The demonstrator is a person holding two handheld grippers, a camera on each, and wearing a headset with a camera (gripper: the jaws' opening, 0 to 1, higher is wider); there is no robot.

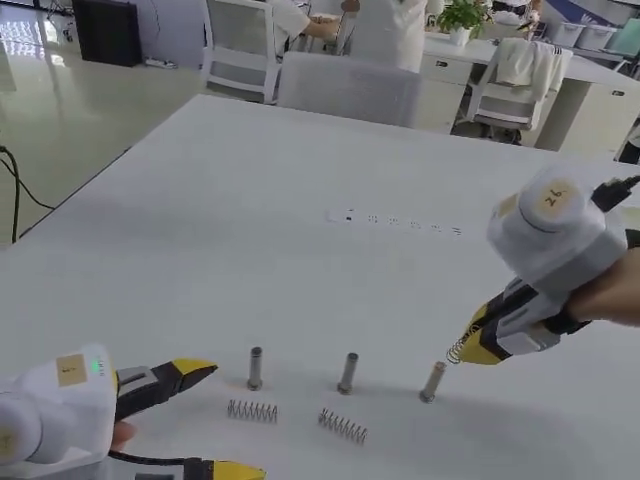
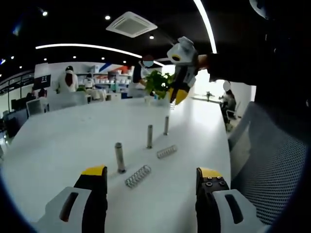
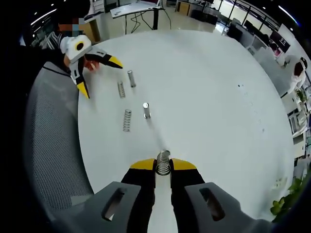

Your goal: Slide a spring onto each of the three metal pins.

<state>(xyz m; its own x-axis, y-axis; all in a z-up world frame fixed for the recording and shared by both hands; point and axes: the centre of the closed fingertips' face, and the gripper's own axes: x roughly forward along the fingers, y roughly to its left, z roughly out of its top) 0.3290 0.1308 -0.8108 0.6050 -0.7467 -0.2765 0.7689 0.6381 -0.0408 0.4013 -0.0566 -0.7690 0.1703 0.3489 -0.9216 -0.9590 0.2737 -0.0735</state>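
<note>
White table (image 1: 200, 200) carries all the parts.

Head view: I see three metal pins standing upright in a row close to the near edge: left pin (image 1: 255, 368), middle pin (image 1: 348, 372), right pin (image 1: 432, 382). Two loose springs lie flat between that row and the near edge, the first spring (image 1: 252, 410) just in front of the left pin and the second spring (image 1: 342, 425) just in front of the middle pin. The right gripper (image 1: 472, 342) is clamped on the held spring (image 1: 458, 347), just above and beside the right pin's top; I cannot tell whether they touch. The left gripper (image 1: 228, 420) hovers at the near edge, left of the pins, with its jaws apart and nothing between them.

Left gripper view: the left gripper (image 2: 151, 172) has its jaws spread wide, the first spring (image 2: 138, 175) lying just beyond them. The right gripper (image 2: 177, 94) hangs over the farthest pin.

Right gripper view: the right gripper (image 3: 164, 169) has its jaws closed on the held spring (image 3: 164, 164), which stands out past the tips. The left gripper (image 3: 102, 78) shows at the table's edge, its jaws apart.
</note>
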